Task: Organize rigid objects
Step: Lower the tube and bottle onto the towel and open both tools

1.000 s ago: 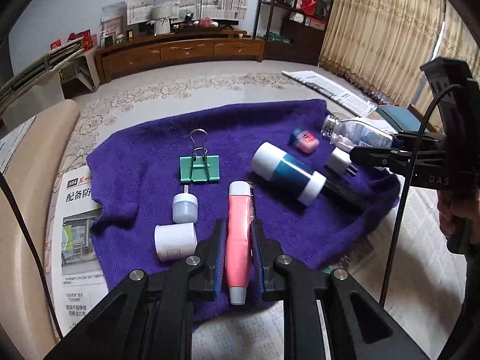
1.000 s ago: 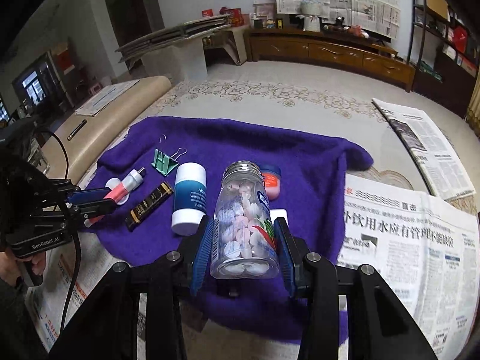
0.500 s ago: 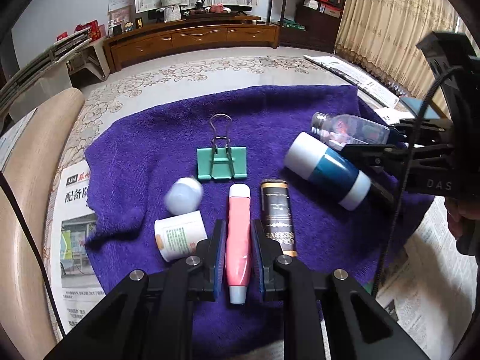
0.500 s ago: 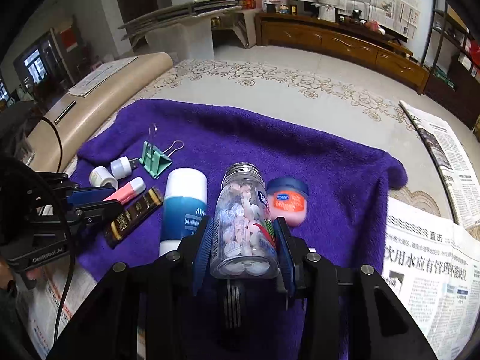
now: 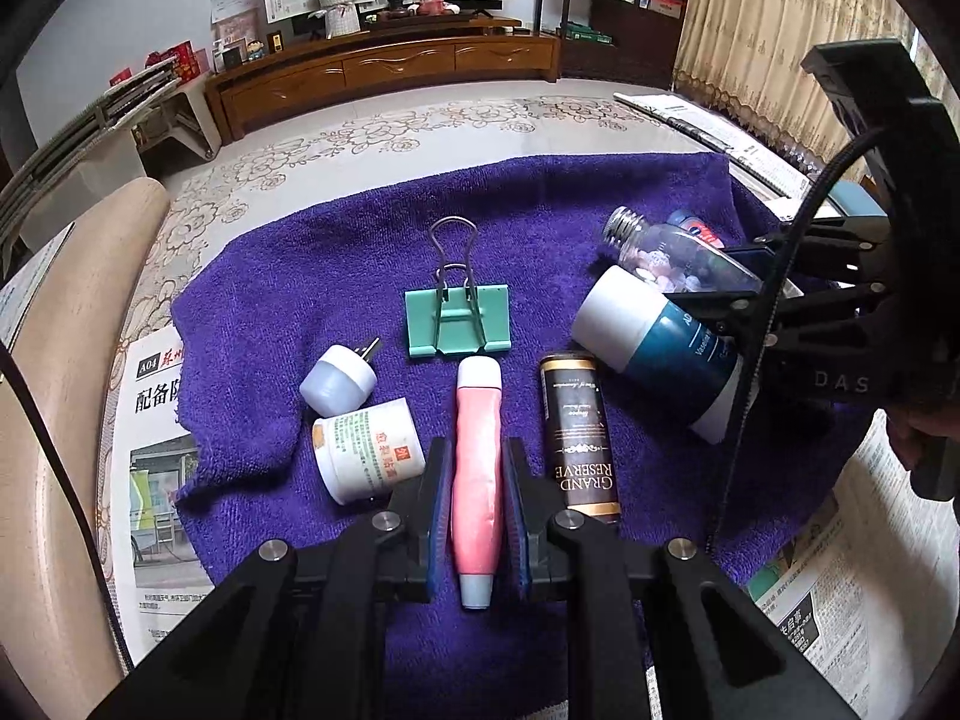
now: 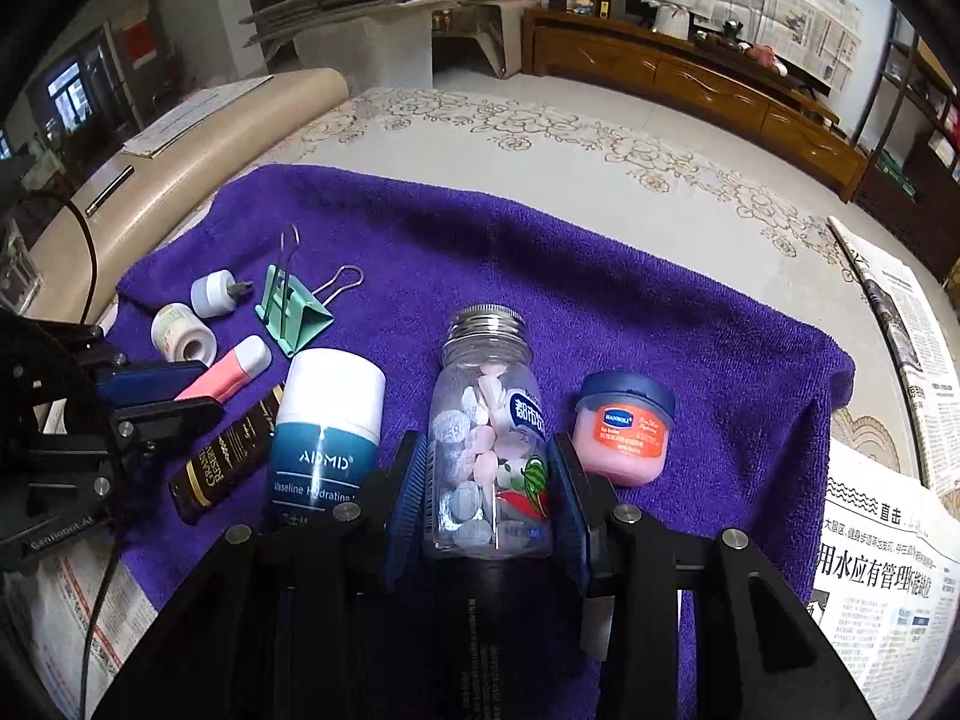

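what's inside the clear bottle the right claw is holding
The clear bottle holds pale pink, white and bluish candy-like pieces, filling most of it. The label and the right claw pads cover parts of its sides, so those parts are unseen.

Left matte black plastic two-finger gripper (image 5: 477, 498): angular arms, blue ribbed pads (image 5: 441, 501), round silver screws at joints. Seen from right camera: white "GenRobot.AI" lettering, thin black cable looping past body.

Right matte black plastic two-finger gripper (image 6: 489, 495): same build, blue pads (image 6: 408, 489), silver screws. White "DAS" letters on side, black cable, bare-skinned fingers (image 5: 918, 429) around handle.
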